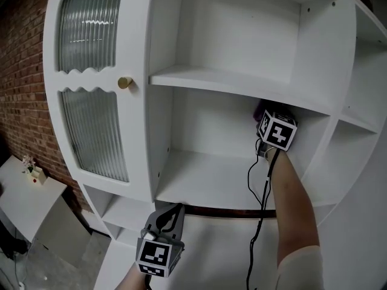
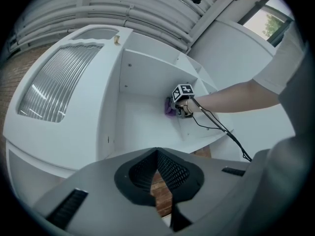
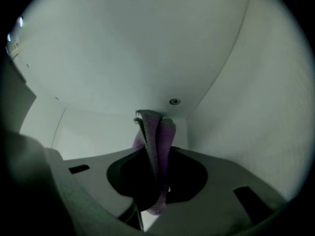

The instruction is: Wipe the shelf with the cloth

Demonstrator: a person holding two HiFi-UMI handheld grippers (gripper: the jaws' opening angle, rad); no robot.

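Observation:
A purple cloth (image 3: pixel 156 127) is clamped upright in my right gripper (image 3: pixel 155 150), its top edge pressed into the upper back corner of a white cabinet compartment. In the head view that gripper (image 1: pixel 265 118) reaches deep into the middle compartment at the right, under the upper shelf board (image 1: pixel 230 82), and a bit of the cloth (image 1: pixel 259 109) shows beside the marker cube. The lower shelf (image 1: pixel 205 180) lies below it. My left gripper (image 1: pixel 174 211) hangs low in front of the cabinet, jaws shut and holding nothing. From the left gripper view the jaws (image 2: pixel 157 152) meet at a point.
A ribbed-glass door (image 1: pixel 91 132) with a brass knob (image 1: pixel 124 83) stands at the left of the cabinet. A black cable (image 1: pixel 261 216) trails from the right gripper along the forearm. Side cubbies (image 1: pixel 363 101) sit at the right, and a brick wall (image 1: pixel 21 83) is behind on the left.

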